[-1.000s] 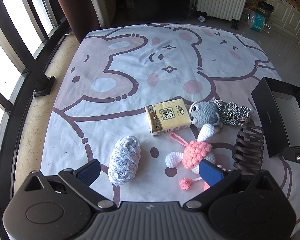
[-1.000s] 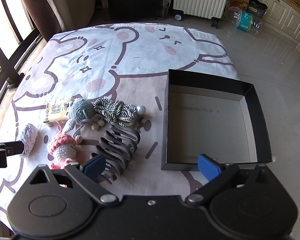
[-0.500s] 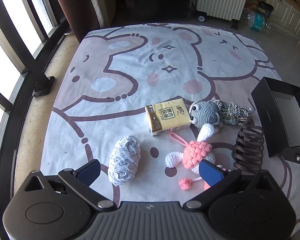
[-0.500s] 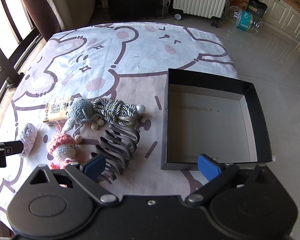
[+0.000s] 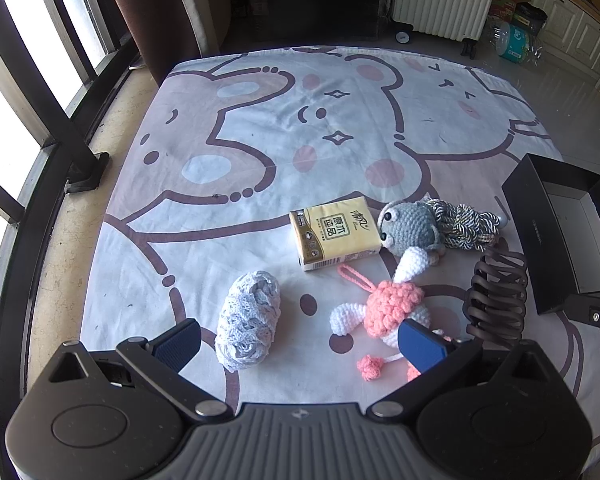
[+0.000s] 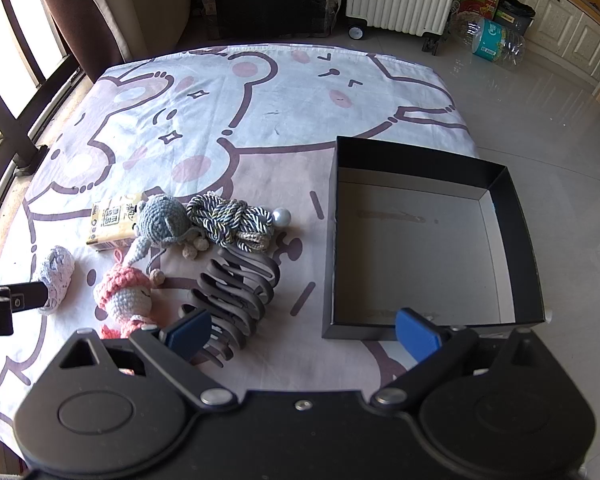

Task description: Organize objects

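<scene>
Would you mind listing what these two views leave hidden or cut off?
- Left wrist view: the black box is cut off by the right edge, so most of its floor is unseen.
- Left wrist view: the pink crochet doll is partly hidden behind a blue fingertip.
- Right wrist view: the tissue pack is partly covered by the grey crochet toy.

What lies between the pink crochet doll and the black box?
In the right wrist view, the dark hair claw clip lies between the pink crochet doll and the black box; beyond the clip is bare cloth.
</scene>
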{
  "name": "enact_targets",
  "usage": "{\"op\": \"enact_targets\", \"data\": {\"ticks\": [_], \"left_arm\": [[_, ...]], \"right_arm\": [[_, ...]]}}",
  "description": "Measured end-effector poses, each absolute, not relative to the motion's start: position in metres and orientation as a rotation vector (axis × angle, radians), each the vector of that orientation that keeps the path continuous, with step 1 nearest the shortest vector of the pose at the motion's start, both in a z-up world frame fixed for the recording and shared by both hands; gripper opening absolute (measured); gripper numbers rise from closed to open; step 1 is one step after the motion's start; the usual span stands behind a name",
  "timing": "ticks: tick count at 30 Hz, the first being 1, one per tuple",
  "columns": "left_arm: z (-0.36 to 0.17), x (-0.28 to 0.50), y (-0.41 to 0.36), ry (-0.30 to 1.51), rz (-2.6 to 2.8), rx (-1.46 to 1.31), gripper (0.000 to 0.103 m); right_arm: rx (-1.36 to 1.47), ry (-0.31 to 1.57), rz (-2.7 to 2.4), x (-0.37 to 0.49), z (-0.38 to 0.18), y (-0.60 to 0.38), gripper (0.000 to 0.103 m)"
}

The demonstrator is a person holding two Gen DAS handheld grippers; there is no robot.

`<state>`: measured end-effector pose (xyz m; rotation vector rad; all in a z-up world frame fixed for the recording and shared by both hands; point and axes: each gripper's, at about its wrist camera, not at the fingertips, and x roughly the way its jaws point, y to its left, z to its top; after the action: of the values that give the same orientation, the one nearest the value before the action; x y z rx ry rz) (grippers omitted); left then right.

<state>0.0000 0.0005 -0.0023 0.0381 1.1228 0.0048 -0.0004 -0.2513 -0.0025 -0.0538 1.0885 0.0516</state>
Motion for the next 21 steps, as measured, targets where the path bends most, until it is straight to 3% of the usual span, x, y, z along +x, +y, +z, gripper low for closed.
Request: {"op": "enact_targets", "data": {"ticks": [21], "left_arm": [[0.0013,-0.0004,-0.0015,1.088,0.018,0.029,0.103]], "right_arm": [[-0.048,1.088,0.062,-0.0016,-0.0041,-0.2498,0.1]]}}
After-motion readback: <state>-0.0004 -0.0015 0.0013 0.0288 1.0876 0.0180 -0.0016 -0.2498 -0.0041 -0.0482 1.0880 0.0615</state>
